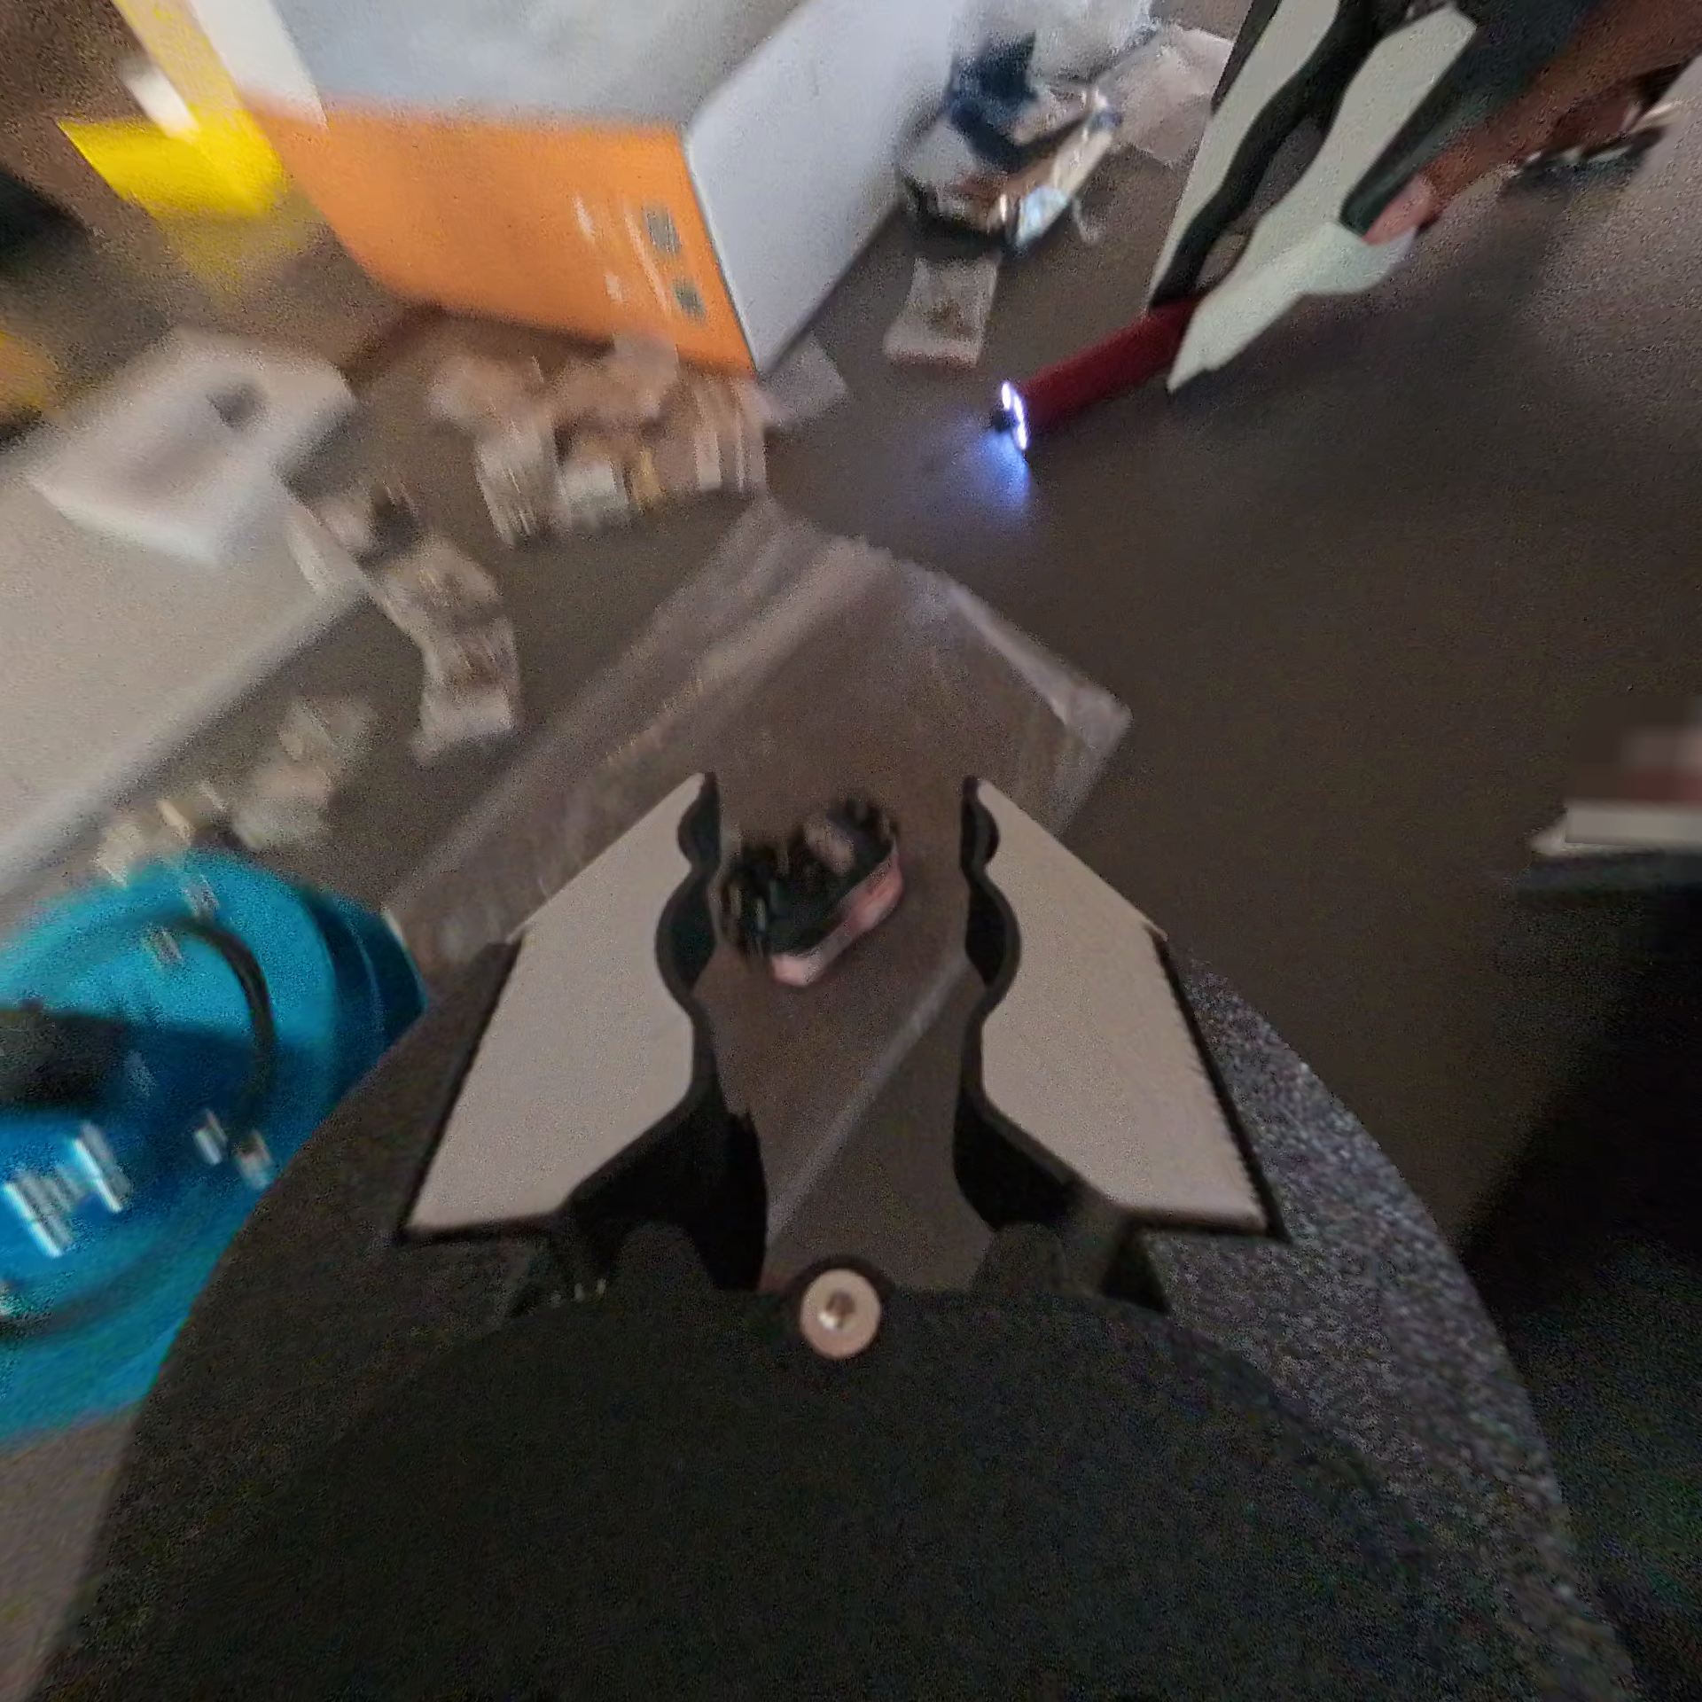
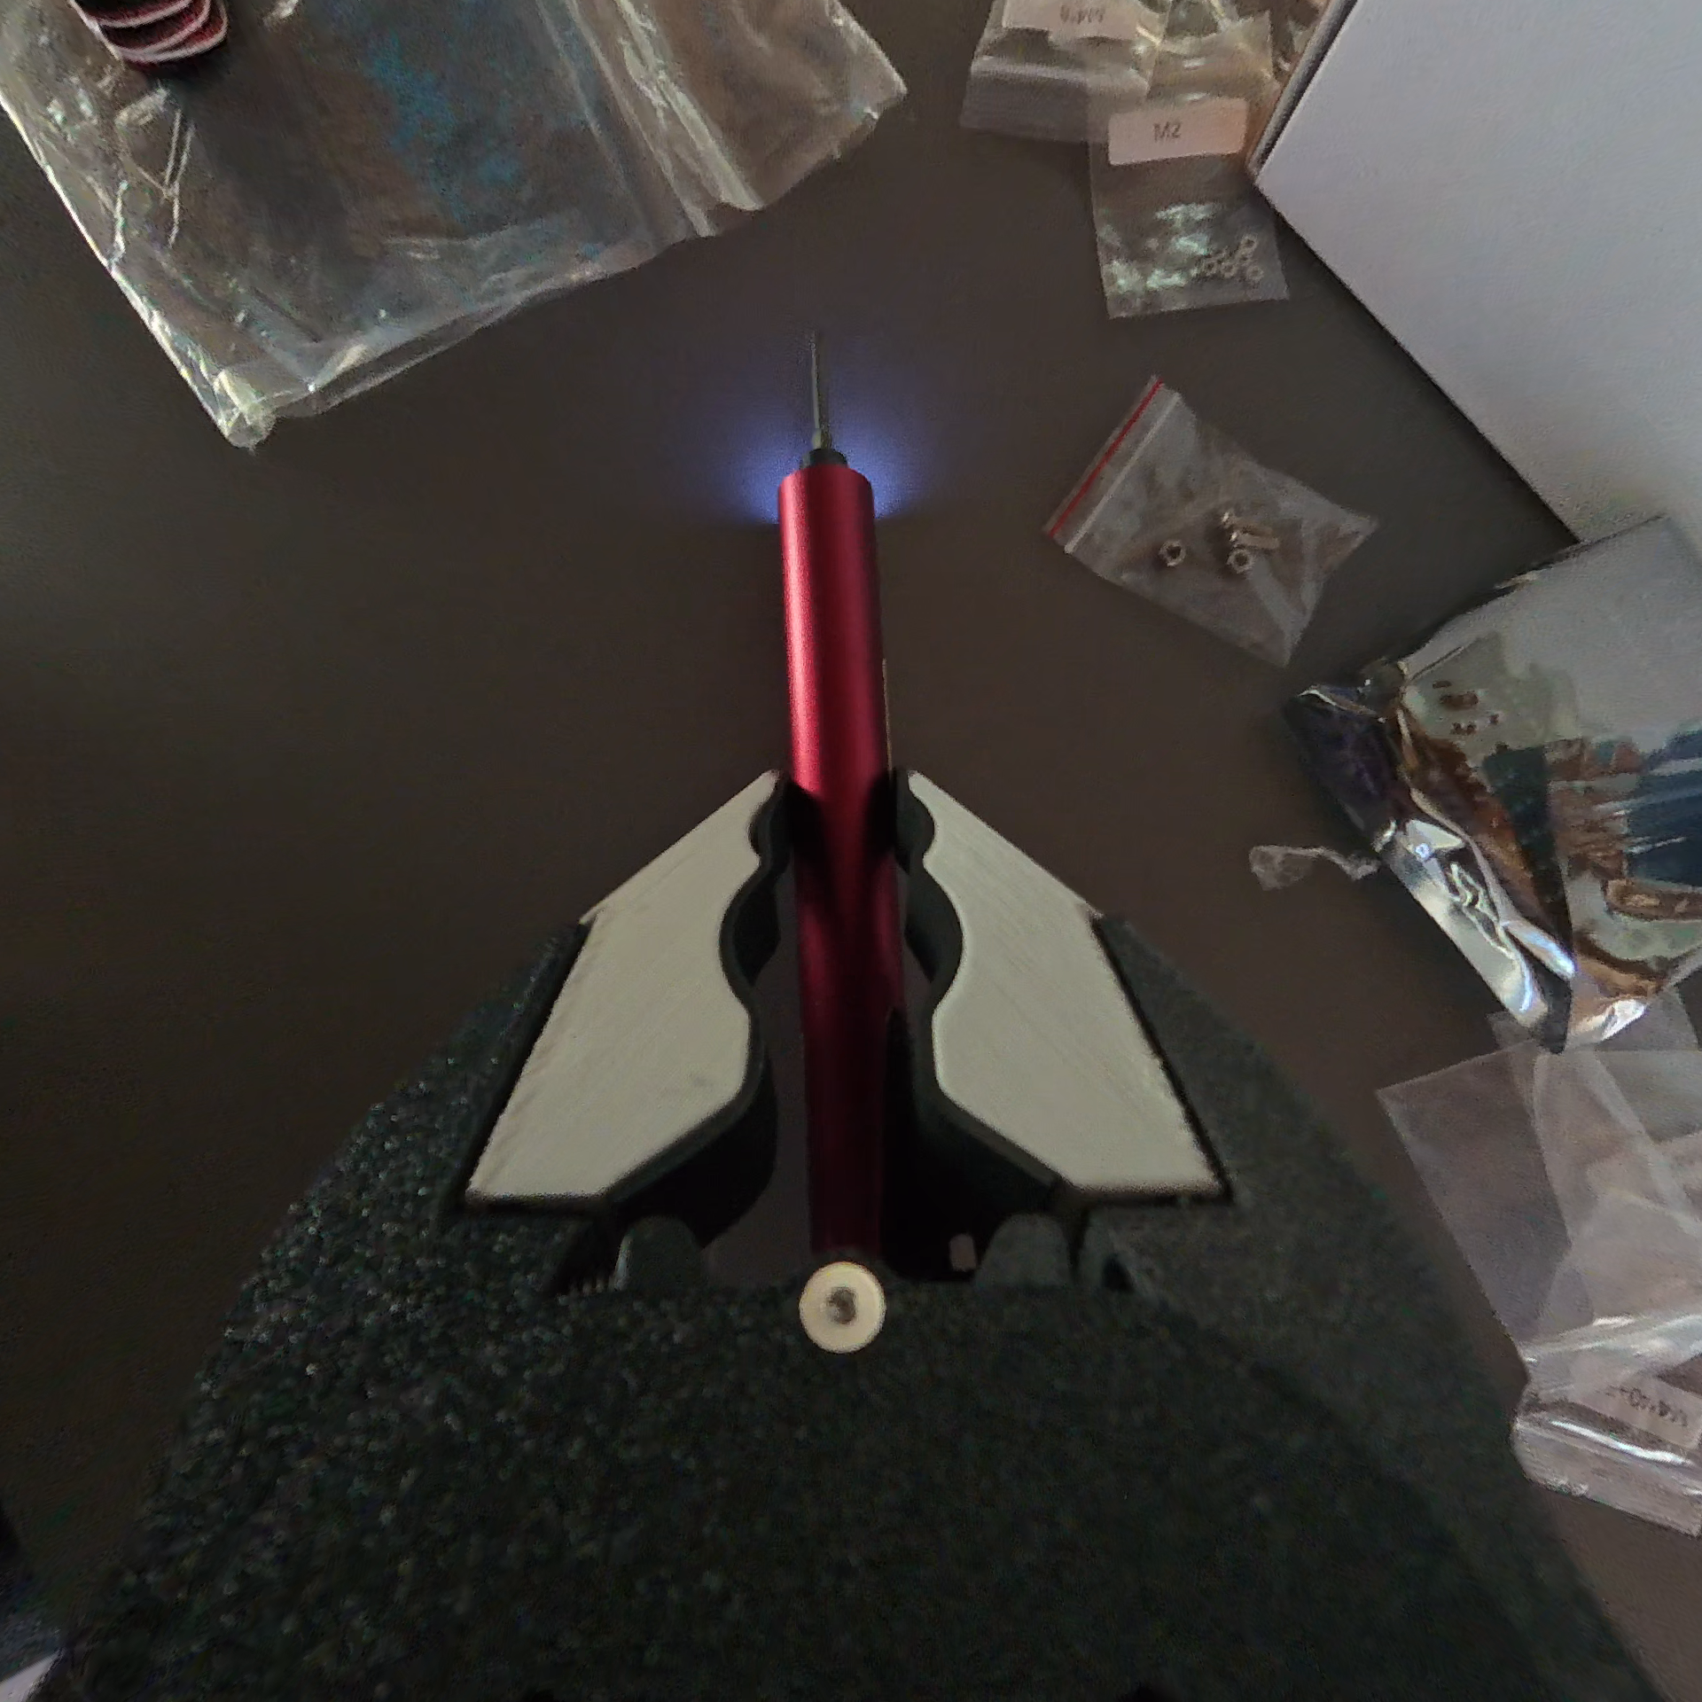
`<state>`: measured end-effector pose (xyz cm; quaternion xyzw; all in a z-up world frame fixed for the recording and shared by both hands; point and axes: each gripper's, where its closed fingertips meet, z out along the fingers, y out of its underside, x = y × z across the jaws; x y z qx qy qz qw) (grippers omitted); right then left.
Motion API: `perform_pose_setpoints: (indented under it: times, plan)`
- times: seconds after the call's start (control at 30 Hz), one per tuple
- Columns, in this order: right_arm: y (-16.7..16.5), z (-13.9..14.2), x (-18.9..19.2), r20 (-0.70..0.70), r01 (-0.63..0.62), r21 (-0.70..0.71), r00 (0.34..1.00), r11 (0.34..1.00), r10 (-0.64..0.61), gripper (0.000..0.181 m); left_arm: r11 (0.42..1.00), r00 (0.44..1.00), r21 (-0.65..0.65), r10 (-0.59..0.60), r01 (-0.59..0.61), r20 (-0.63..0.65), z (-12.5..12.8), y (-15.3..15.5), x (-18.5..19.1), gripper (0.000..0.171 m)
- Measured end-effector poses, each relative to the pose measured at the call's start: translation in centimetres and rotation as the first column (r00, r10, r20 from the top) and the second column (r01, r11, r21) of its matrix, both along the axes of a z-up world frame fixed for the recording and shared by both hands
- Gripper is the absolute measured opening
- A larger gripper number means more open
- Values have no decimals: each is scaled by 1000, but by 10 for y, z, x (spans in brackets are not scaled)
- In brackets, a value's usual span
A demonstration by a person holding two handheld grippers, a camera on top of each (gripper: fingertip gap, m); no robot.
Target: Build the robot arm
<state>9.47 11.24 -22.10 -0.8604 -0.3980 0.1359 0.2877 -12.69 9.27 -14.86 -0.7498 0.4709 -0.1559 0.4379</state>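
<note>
My right gripper (image 2: pixel 840 792) is shut on a red electric screwdriver (image 2: pixel 829 663); its thin bit (image 2: pixel 816 387) points away over the dark table and a blue-white light glows at its front end. In the left wrist view the same screwdriver (image 1: pixel 1096 373) and right gripper (image 1: pixel 1188 332) show at the top right. My left gripper (image 1: pixel 840 801) is open. Between its fingers lies a small black and pink part (image 1: pixel 810 889) inside a clear plastic bag (image 1: pixel 829 663) on the table. The left view is blurred.
An orange and white box (image 1: pixel 516 212) and several small bags of hardware (image 1: pixel 589 442) lie at the back left, a blue object (image 1: pixel 166 1041) at the left. Zip bags of nuts (image 2: pixel 1206 525), a foil bag (image 2: pixel 1520 783), a white box (image 2: pixel 1510 221) and a clear bag (image 2: pixel 414 184) surround the screwdriver. The gap from one gripper's tips to the other's is roughly 25 cm.
</note>
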Motion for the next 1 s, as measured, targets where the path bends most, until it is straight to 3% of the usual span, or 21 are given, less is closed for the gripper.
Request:
perform_pose_setpoints:
  times: [0.07,0.17,0.2,0.3,0.37,0.47,0.6,0.7,1.0]
  plan:
    - [1,1,1,-11,23,10,1000,1000,-23,23,993,997,-103,67,-62,42,-19,1,-33,62]
    - [12,21,-1,-12,149,102,989,984,-148,36,981,995,-185,80,-66,67,-46,9,-47,63]
    - [15,40,-19,-90,188,137,980,973,-177,38,982,997,-185,56,-44,60,-53,12,-46,63]
    - [3,80,-129,-368,154,125,925,980,-98,52,984,999,-171,-50,53,22,-61,16,-35,63]
    - [-5,78,-196,-415,107,112,909,988,-51,51,986,994,-128,-107,108,17,-55,21,-28,63]
    - [1,72,-241,-456,156,145,887,977,-74,33,979,986,-117,-167,165,-8,-56,22,-20,63]
    - [1,49,-250,-373,148,123,923,981,-92,31,967,972,-119,-232,227,-32,-63,21,-11,50]
    - [1,49,-252,-373,152,127,923,980,-95,22,956,960,-108,-278,272,-44,-63,20,-6,31]
    - [1,49,-253,-317,106,180,947,978,-44,23,951,955,-112,-295,290,-34,-64,21,-6,26]
